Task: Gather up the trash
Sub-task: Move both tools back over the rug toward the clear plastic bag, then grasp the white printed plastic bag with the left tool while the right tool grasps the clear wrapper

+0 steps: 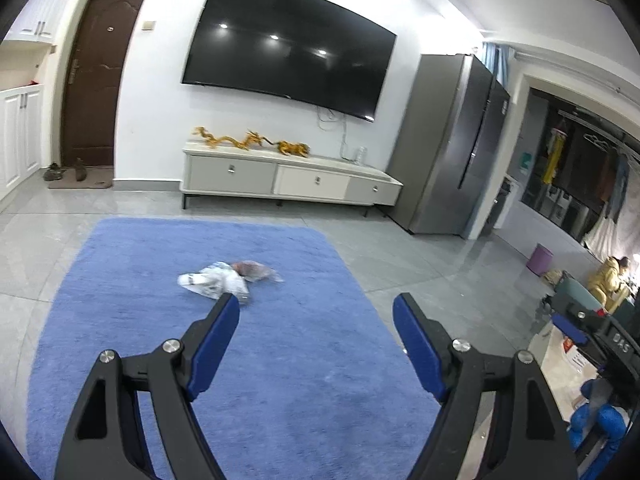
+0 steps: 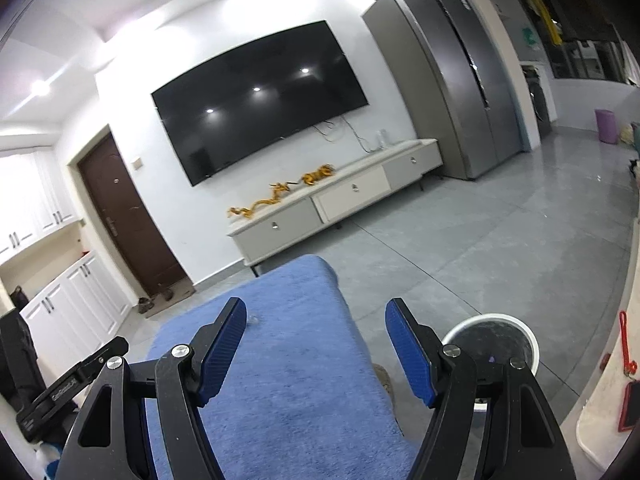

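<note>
Two handheld grippers are in view, each with black arms and blue pads, and both stand with jaws spread wide and nothing between them. The left gripper (image 1: 316, 306) hangs above a blue rug (image 1: 280, 360) laid on the grey tiled floor (image 1: 420, 264). The trash, a crumpled white plastic bag (image 1: 214, 282) with a clear wrapper (image 1: 256, 271) touching its far side, lies on the rug just beyond the tip of the left finger pad (image 1: 216, 346); that tip overlaps the bag's near edge in the left wrist view, and contact cannot be confirmed. The right gripper (image 2: 314, 308) points over the right edge of the rug (image 2: 288, 360). A round bin (image 2: 494, 338) with a white rim stands on the floor beside the rug, partly hidden behind the right finger of this gripper. Its interior appears dark, with one small purple-toned scrap visible near the bottom; other contents cannot be determined. A purple container (image 1: 540, 259) stands well apart, near the balcony opening; its contents are not visible. Against the far wall stands a low TV cabinet (image 1: 288, 178) with three closed drawers, carrying golden dragon figures (image 1: 252, 142) on top, below a wall-mounted television (image 1: 288, 46). A grey two-door refrigerator (image 1: 452, 140), doors shut, stands to the right of the cabinet, and a brown door (image 1: 100, 80) stands to its left.
</note>
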A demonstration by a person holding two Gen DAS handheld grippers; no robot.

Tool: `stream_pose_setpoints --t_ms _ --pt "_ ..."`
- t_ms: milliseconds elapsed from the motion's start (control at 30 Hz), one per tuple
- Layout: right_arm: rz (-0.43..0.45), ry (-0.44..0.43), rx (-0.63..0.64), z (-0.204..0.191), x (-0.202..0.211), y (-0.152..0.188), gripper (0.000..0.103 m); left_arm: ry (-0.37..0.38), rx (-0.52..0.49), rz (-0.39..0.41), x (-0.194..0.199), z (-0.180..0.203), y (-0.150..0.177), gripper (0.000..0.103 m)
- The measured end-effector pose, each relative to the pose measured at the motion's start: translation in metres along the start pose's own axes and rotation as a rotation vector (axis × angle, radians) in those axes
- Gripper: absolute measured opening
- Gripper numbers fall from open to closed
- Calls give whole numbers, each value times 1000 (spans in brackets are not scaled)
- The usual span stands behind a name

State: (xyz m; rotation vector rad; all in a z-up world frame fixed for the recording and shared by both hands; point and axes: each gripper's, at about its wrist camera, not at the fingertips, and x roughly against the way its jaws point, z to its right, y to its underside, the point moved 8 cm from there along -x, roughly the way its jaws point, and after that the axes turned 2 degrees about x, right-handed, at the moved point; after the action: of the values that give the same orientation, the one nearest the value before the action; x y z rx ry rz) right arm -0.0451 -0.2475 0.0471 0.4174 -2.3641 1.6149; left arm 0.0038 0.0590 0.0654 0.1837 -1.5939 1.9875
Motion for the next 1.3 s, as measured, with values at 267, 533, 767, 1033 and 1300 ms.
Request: stream_pose_setpoints --t_ms 267,533,767,1033,1300 --pt "-14 -49 17 -6 3 9 70 -114 4 58 22 -36 -7 78" --pt "-28 -86 42 -10 7 18 70 -166 31 45 24 -62 -8 78" --pt "-57 -111 55 -5 -8 23 70 -202 61 14 -3 -81 -8 79" --pt "-135 -122 76 -1 -53 36 70 -210 82 -40 -55 -107 1 83" --pt "-231 -150 123 -4 -132 41 70 -185 3 -106 -137 -114 6 90"
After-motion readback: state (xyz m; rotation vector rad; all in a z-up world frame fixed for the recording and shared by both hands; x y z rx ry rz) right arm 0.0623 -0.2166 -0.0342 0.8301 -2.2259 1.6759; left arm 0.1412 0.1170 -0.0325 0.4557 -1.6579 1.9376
